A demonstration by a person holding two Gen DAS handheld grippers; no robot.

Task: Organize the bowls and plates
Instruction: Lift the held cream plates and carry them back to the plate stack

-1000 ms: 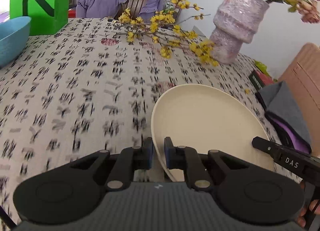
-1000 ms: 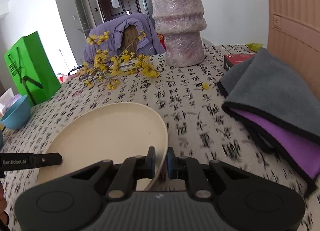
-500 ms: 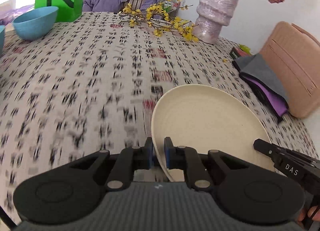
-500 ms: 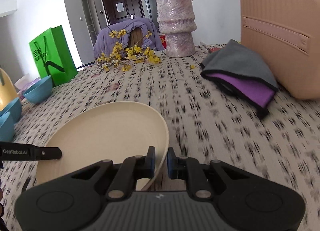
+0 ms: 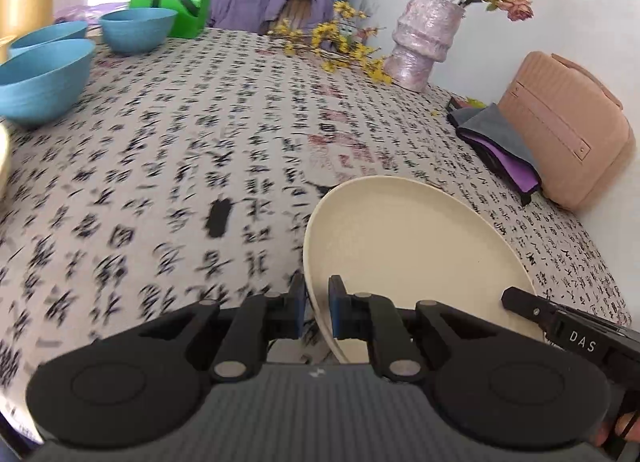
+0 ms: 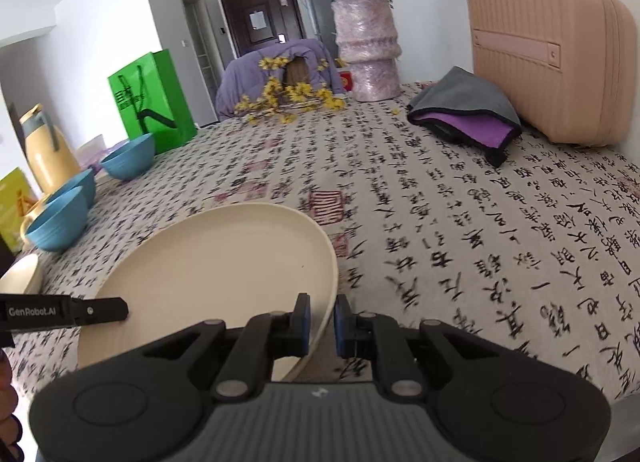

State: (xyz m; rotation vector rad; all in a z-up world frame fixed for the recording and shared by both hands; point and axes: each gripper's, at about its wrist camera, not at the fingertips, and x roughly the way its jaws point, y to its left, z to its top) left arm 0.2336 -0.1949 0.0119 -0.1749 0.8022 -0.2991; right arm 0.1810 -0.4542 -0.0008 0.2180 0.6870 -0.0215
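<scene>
Clamping cream plate (image 5: 408, 246): left gripper (image 5: 317, 312), right gripper (image 6: 322, 320) | right-only: yellow jug (image 6: 48, 154)

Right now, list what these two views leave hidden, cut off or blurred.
- Plate: near rim hidden behind the left tool in the left view, and behind the right tool in the right view.
- Tablecloth print: smeared by motion in the left view.
- Second plate: cut by the left edge of the right view.
- Jug: base hidden by bowls.
</scene>
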